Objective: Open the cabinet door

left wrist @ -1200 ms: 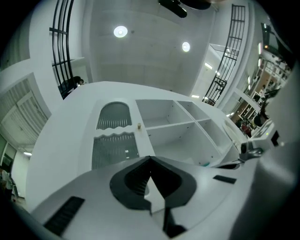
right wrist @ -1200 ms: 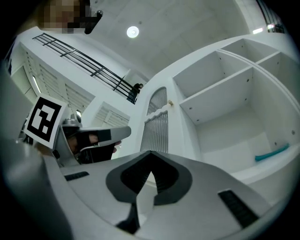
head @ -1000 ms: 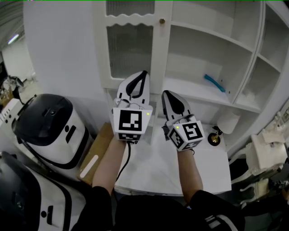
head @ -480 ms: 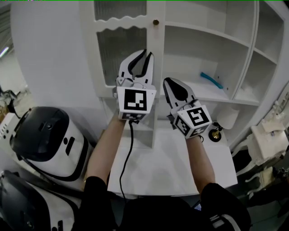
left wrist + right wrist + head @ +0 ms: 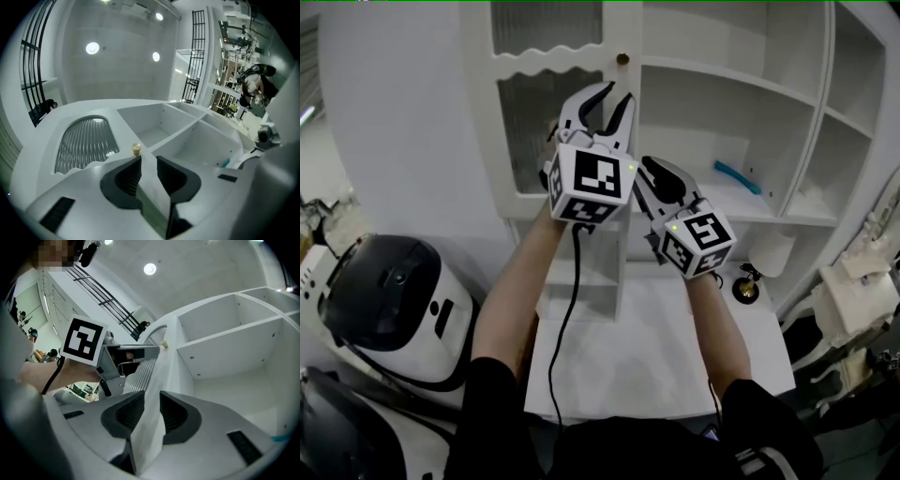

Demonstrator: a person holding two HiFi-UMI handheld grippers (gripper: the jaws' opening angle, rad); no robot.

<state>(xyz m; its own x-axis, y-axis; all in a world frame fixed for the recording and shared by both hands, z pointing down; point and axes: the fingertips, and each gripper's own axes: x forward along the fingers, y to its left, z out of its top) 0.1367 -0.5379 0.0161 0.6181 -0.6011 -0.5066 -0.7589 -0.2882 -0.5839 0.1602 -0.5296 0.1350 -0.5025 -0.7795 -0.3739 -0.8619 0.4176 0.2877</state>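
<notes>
Left gripper (image 5: 148, 160): the jaws stand a little apart, and the free edge (image 5: 149, 423) of the cabinet door (image 5: 622, 28) runs straight through the narrow gap. From here it is hard to call whether the pads touch that edge.
Left gripper, place: high on the door, its tips just under the brass knob (image 5: 622, 58).
Right gripper (image 5: 152, 393): its jaws have just been opening and now they're parted, with the same door edge standing between them. I see no clamp on it.
Right gripper, place: lower on the edge, just beside the left gripper and on its right.
Cable (image 5: 565, 319): it hangs black from the left gripper, down along the person's forearm.
Cabinet door: white, at the cabinet's left side, with ribbed glass (image 5: 84, 140) under a wavy top rail. The knob sits on its right stile.
Door, state: it looks swung out a little from the cabinet, and the right gripper view sees it edge-on.
Shelf (image 5: 769, 202): open, right of the door, with a turquoise thing (image 5: 737, 176) lying towards its right end.
Worktop (image 5: 647, 347): white, below the cabinet, and a small brass-coloured piece (image 5: 745, 289) stands at its far right corner.
Appliance (image 5: 394, 300): white and black, off the worktop's left edge.
</notes>
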